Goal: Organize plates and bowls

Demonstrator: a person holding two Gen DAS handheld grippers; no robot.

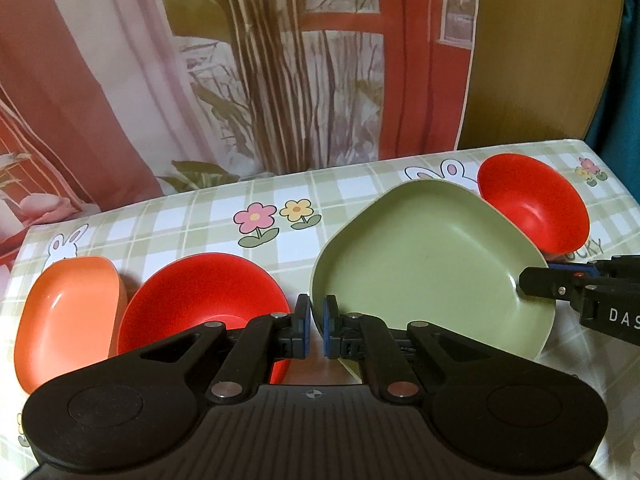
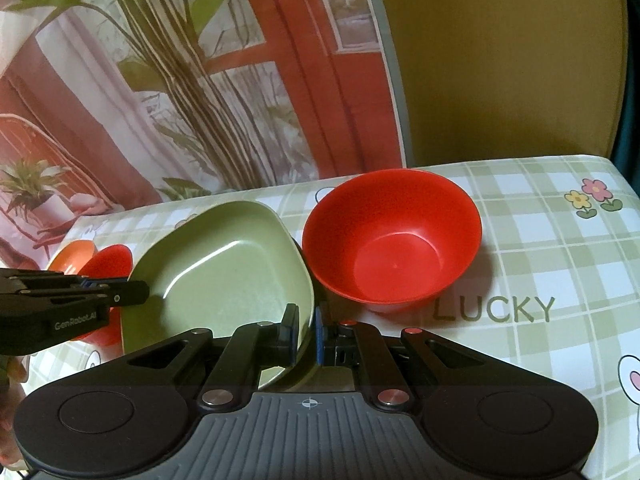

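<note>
Two red bowls (image 1: 204, 300) (image 2: 394, 240), one green plate (image 1: 432, 264), one orange dish (image 1: 68, 312)

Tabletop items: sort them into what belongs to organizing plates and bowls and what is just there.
Job: green plate, pinched at opposite rims by left gripper and right gripper; red bowl; second red bowl; orange dish.

Just there: checked tablecloth, printed backdrop.
</note>
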